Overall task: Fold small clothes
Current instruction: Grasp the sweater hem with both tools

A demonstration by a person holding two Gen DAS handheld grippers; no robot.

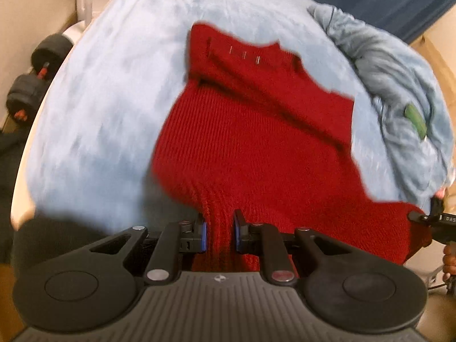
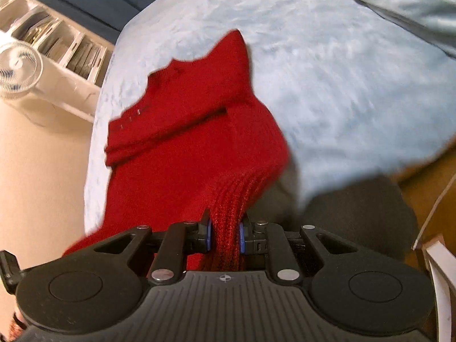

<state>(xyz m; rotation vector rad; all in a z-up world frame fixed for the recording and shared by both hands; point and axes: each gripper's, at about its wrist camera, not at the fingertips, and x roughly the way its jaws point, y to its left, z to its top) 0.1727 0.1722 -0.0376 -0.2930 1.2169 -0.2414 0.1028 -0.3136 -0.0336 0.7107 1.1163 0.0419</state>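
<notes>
A small red knit sweater [image 1: 250, 131] lies stretched over a pale blue blanket [image 1: 114, 99], neck end far from me, with a sleeve folded across its chest. My left gripper [image 1: 219, 235] is shut on the ribbed hem at one bottom corner. My right gripper [image 2: 224, 235] is shut on the ribbed hem at the other corner of the sweater [image 2: 185, 148]. The hem end is lifted off the blanket [image 2: 342, 85] between the two grippers. The right gripper also shows at the right edge of the left wrist view [image 1: 427, 218].
A bunched grey-blue cloth [image 1: 399, 85] with a green object [image 1: 416, 119] lies at the far right of the bed. Dumbbells [image 1: 34, 79] sit on the floor to the left. A white fan [image 2: 20, 69] and white shelves [image 2: 65, 45] stand beyond the bed.
</notes>
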